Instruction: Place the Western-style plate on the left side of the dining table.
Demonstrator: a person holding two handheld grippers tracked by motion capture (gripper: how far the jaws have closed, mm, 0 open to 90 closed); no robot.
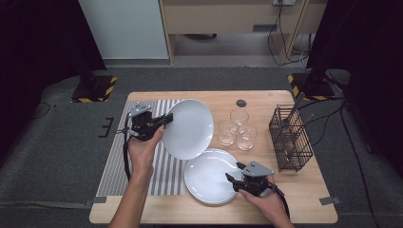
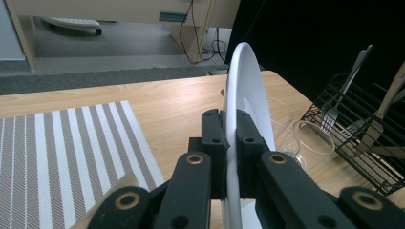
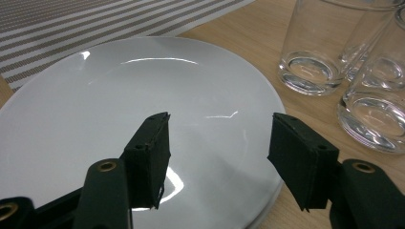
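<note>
Clear glasses [image 1: 236, 129] stand beside the raised plate [image 1: 188, 129].

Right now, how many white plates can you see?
2, perhaps more. One plate is held tilted above the striped mat by the left gripper. The other lies on the table by the right gripper; it may hide more stacked beneath.

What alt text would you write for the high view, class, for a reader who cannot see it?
The left gripper holds a white plate tilted up by its rim above a striped placemat. The right gripper, jaws open, rests over a second white plate lying flat. Three glasses and a wire cutlery basket stand beyond.
</note>
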